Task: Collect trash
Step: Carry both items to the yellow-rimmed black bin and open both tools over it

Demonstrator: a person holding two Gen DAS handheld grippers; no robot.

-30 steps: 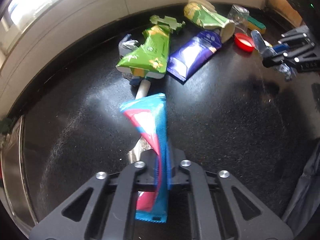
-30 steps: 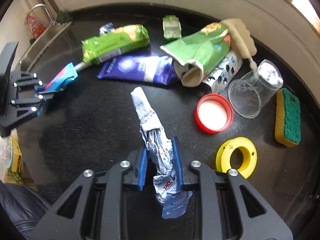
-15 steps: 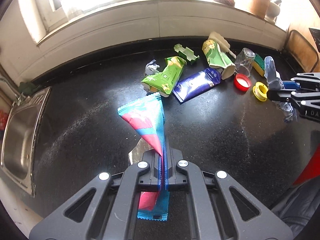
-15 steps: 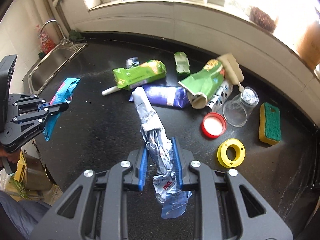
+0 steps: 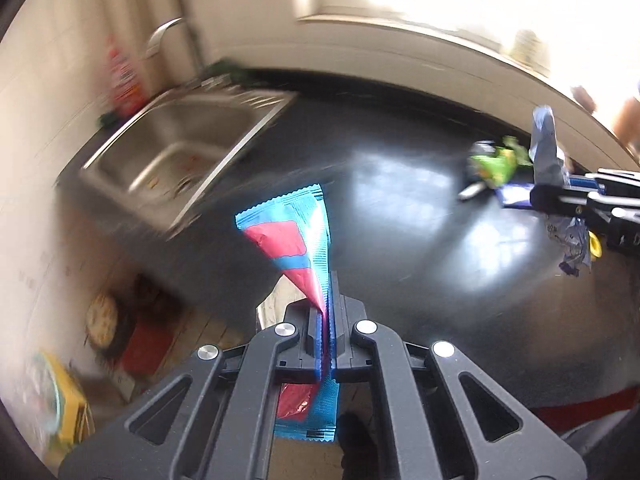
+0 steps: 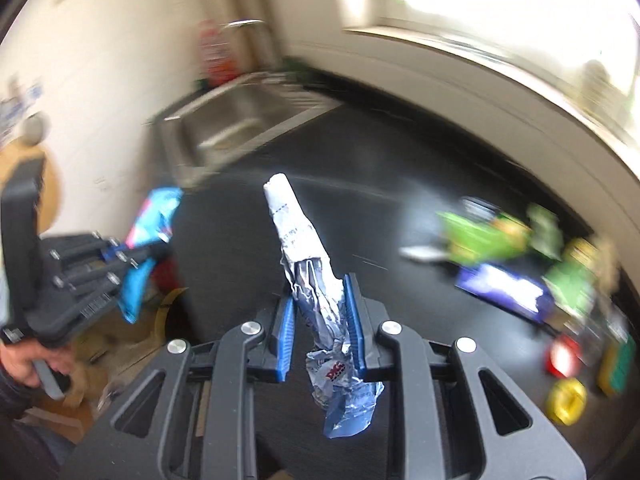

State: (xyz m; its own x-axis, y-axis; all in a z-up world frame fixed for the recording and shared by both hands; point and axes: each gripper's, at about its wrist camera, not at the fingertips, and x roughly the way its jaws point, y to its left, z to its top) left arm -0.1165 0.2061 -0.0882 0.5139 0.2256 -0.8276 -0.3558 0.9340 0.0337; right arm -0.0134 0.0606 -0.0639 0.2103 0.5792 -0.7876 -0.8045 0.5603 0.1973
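Observation:
My left gripper [image 5: 325,312] is shut on a blue and pink wrapper [image 5: 298,236], held in the air past the counter's left front edge. My right gripper [image 6: 318,300] is shut on a crumpled silver wrapper [image 6: 308,264], held above the black counter [image 6: 400,184]. The right gripper with its silver wrapper shows at the right of the left wrist view [image 5: 560,196]. The left gripper with the blue wrapper shows at the left of the right wrist view [image 6: 132,256]. Both views are blurred by motion.
A steel sink [image 5: 188,148] with a tap and a red bottle [image 5: 124,80] lies at the counter's left end. Green packets [image 6: 480,236], a purple packet [image 6: 504,288], a red lid [image 6: 564,356], a yellow ring [image 6: 566,400] and a sponge lie at the counter's right. Boxes and clutter sit on the floor [image 5: 120,344].
Both grippers have swung left and pulled back from the counter with their wrappers still held. The sink and the floor have come into view; the trash pile has slid to the right.

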